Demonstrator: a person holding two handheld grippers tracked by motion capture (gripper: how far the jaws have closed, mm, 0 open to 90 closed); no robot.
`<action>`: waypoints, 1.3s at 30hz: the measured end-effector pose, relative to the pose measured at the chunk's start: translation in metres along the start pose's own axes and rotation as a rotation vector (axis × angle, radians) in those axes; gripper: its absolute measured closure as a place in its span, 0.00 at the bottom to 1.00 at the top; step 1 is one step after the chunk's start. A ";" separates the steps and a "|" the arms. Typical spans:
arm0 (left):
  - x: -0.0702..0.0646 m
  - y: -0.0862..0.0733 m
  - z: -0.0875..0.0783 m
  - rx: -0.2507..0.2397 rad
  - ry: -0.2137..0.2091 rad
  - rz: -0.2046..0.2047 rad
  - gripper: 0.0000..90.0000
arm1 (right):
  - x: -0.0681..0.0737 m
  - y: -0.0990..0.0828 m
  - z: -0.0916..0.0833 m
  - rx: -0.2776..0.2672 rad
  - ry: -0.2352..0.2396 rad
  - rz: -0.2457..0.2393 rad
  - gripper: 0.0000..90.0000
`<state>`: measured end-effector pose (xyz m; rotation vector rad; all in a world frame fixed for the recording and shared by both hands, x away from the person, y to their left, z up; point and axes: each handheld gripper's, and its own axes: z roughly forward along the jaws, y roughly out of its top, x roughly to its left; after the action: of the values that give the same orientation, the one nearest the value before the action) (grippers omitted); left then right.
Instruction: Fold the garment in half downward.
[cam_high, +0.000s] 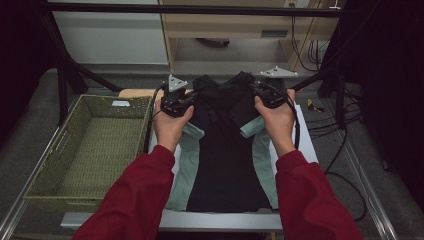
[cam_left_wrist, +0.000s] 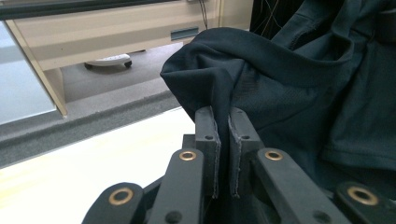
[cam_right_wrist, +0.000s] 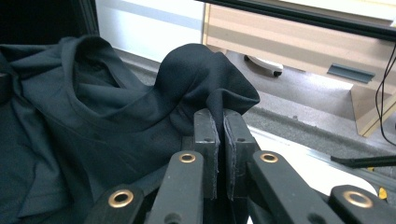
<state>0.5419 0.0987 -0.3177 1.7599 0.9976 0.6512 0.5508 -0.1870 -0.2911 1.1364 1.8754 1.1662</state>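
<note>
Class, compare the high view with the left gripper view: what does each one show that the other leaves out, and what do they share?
High view alone: the woven basket left of the table, both red sleeves, the right gripper, and the shirt's pale green side panels lying flat.

Left gripper view alone: the fingers seen close, pressed together on a fold of dark cloth, and a white wheeled base under the wooden furniture.

Shared: the dark shirt, the left gripper pinching its far edge, and the wooden furniture beyond the table.
</note>
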 end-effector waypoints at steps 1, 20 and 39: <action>0.001 0.000 -0.001 0.000 0.002 0.000 0.94 | 0.002 0.001 0.001 -0.002 0.000 -0.008 0.95; 0.005 -0.011 0.007 0.028 -0.016 -0.010 0.94 | 0.001 -0.013 0.017 0.039 -0.006 -0.004 0.95; -0.002 -0.025 0.022 0.062 -0.018 -0.002 0.94 | -0.008 -0.040 0.028 0.068 -0.002 0.028 0.95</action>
<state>0.5496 0.0909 -0.3487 1.8155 1.0167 0.6078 0.5643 -0.1933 -0.3386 1.2036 1.9166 1.1235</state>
